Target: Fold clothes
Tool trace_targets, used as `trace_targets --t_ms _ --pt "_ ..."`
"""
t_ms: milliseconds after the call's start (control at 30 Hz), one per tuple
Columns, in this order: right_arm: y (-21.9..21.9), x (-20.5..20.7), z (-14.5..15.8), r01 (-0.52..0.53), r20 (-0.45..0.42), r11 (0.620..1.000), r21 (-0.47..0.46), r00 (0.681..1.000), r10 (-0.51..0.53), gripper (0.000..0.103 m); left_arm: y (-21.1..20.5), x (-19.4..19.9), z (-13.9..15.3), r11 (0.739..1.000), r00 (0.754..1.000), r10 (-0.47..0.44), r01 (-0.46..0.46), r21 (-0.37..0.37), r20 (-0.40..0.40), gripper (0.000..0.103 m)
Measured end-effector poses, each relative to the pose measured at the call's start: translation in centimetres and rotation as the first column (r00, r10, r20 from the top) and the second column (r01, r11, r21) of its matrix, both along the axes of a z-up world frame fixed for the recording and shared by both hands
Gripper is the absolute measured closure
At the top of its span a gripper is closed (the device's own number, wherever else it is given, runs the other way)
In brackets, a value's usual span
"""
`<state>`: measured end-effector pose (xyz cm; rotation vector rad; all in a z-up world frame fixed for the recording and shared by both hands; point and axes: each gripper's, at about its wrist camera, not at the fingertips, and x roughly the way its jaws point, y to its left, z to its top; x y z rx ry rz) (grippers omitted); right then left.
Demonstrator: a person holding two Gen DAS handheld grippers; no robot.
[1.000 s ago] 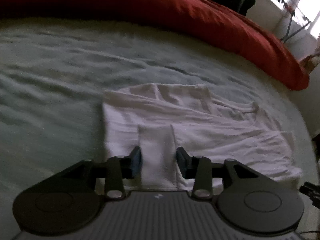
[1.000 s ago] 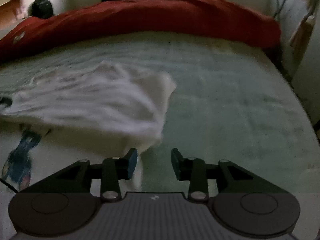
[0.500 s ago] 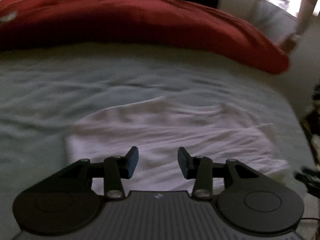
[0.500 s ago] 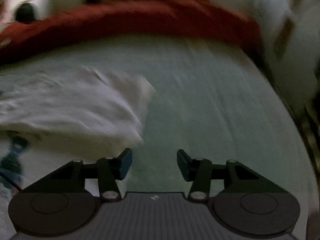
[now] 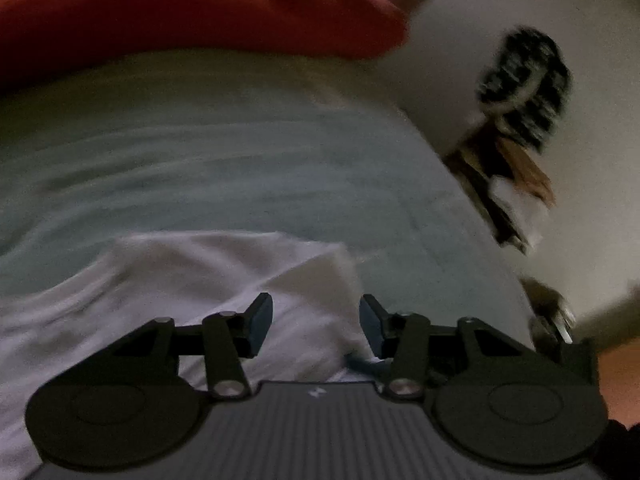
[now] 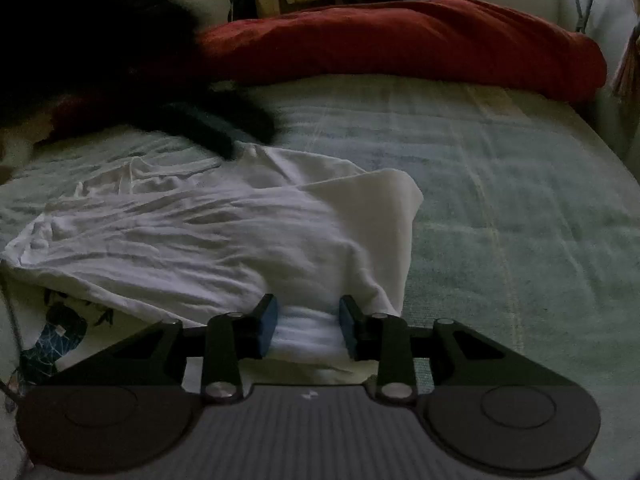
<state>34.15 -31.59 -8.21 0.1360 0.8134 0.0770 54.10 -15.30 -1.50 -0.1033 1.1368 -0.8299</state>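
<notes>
A dim bedroom scene, seen from two cameras that look along hand-held claws. At the far left of the right-wrist view, a patterned blue-and-white cloth peeks out from under the edge of a white shirt. The shirt lies wrinkled on a pale green bed sheet, spread across the left half of the bed, with one corner folded up toward the middle. A dark blurred shape hangs over the shirt's far left side. The right claw sits at the shirt's near edge, its jaws drawn partly together with a bunched fold of white fabric between its blue pads. A long red duvet lies bunched along the far side of the bed.

In the blurred left-wrist view, the left claw hovers with its jaws wide apart over the shirt's right end, gripping nothing. The sheet stretches beyond, with the red duvet behind. To the right stands a pale wall bearing a dark smeared object that cannot be identified.
</notes>
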Motion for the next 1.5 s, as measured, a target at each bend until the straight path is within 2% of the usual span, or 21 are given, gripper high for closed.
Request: trace_targets --t_ms 67,200,300,400,567,733,900,1000,1100,1167,1267,1500 --pt "-0.1 -0.3 -0.1 -0.009 0.015 1.0 -0.006 1.0 0.01 0.065 -2.3 0.5 -0.8 0.999 0.998 -0.042 0.041 -0.012 -0.037 0.055" --pt "-0.2 -1.0 -0.4 -0.011 0.041 1.0 -0.003 0.999 0.011 0.065 -6.1 2.0 -4.0 0.996 0.988 -0.083 0.086 0.021 -0.127 0.056" --pt "-0.3 -0.8 -0.6 0.0 0.052 1.0 0.011 0.999 0.0 0.064 -8.0 2.8 -5.2 0.996 0.99 -0.084 0.088 0.027 -0.115 0.056" --pt "-0.4 -0.9 -0.7 0.013 0.059 1.0 0.025 0.998 -0.014 0.064 -9.1 3.8 -5.3 0.997 0.992 -0.073 0.073 -0.004 -0.103 0.056" --pt "-0.6 -0.9 -0.5 0.018 0.057 0.999 0.03 0.998 -0.02 0.064 -8.5 5.1 -3.1 0.997 0.994 -0.064 0.06 -0.049 -0.089 0.056" --pt "-0.4 -1.0 -0.3 0.014 0.057 1.0 0.012 0.998 -0.015 0.063 -6.3 5.0 -2.2 0.997 0.995 -0.079 0.078 -0.03 -0.063 0.052" --pt "-0.4 -1.1 -0.4 0.0 0.066 1.0 -0.001 0.998 0.0 0.061 -6.5 6.9 -3.8 0.995 0.99 -0.095 0.096 0.007 -0.104 0.052" --pt "-0.5 -1.3 -0.2 -0.009 0.069 1.0 -0.001 0.998 0.009 0.061 -6.9 8.0 -4.9 0.987 0.963 -0.161 0.162 -0.012 -0.215 0.052" --pt "-0.7 -1.5 -0.2 -0.011 0.073 1.0 0.0 0.997 0.011 0.061 -7.6 8.6 -5.7 0.971 0.932 -0.228 0.241 0.009 -0.28 0.051" --pt "-0.6 -1.5 -0.2 -0.011 0.076 1.0 0.001 0.997 0.011 0.061 -8.5 8.4 -5.4 0.951 0.92 -0.283 0.306 0.046 -0.271 0.051" --pt "-0.7 -1.5 -0.3 -0.009 0.081 1.0 0.008 0.997 0.008 0.061 -9.8 8.0 -4.9 0.91 0.883 -0.388 0.413 0.044 -0.262 0.047" --pt "-0.7 -1.2 -0.5 -0.01 0.081 1.0 0.02 0.997 0.009 0.06 -11.2 9.5 -6.2 0.91 0.852 -0.396 0.415 -0.019 -0.342 0.048"
